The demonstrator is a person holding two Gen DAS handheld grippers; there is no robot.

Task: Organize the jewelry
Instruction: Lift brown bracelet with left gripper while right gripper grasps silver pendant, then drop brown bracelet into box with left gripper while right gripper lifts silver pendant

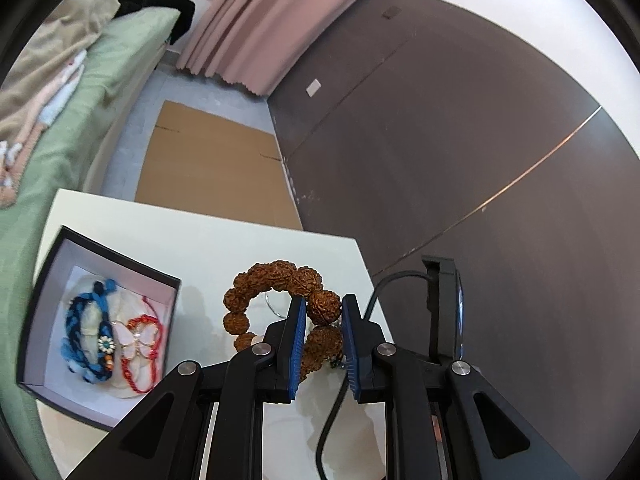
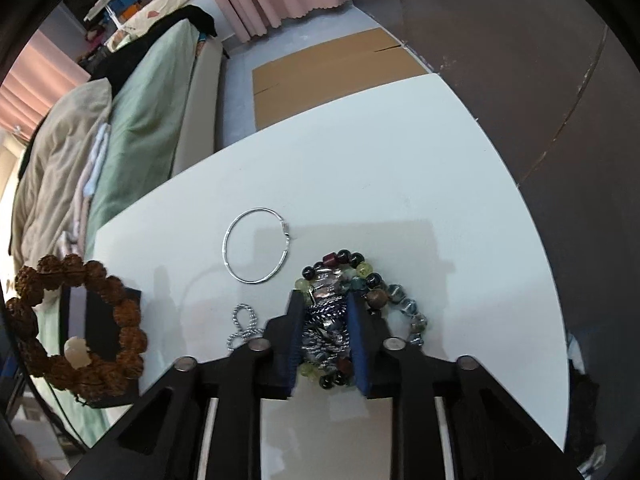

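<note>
My left gripper (image 1: 323, 312) is shut on a brown knobbly seed-bead bracelet (image 1: 276, 276) and holds it above the white table (image 1: 224, 248). The bracelet also shows at the left of the right wrist view (image 2: 80, 328). An open black jewelry box (image 1: 102, 328) at the left holds a blue braided bracelet (image 1: 84, 340) and a red cord bracelet with a butterfly charm (image 1: 138, 338). My right gripper (image 2: 324, 308) is shut on a silver chain bracelet (image 2: 326, 324) that lies in a pile with a multicolored stone-bead bracelet (image 2: 384, 292). A thin silver hoop (image 2: 256, 250) lies just beyond.
A small twisted silver piece (image 2: 242, 326) lies left of my right gripper. A bed with green bedding (image 1: 80, 120) stands to the left of the table. Flat cardboard (image 1: 216, 168) lies on the floor beyond it. A dark wall (image 1: 460, 140) is on the right.
</note>
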